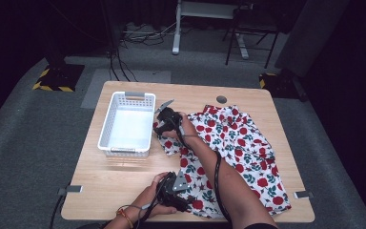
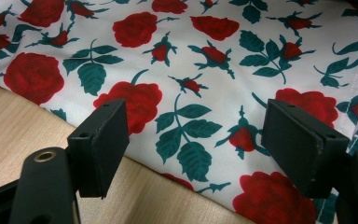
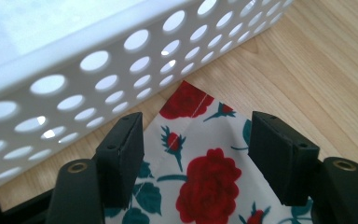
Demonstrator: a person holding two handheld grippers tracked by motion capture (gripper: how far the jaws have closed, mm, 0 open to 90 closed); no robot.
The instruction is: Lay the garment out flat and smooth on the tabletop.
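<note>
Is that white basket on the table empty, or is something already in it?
Empty. From above, the white basket shows only its bare pale floor. The rose-print cloth lies spread on the table beside it, none of it inside.

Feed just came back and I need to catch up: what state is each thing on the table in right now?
Rose-print cloth: spread out on the table, not flat, ungripped.
White basket: upright, empty, beside the cloth's corner.
Left tool: open, jaws over the cloth's near edge.
Right tool: open, jaws either side of the cloth's corner next to the basket.
</note>
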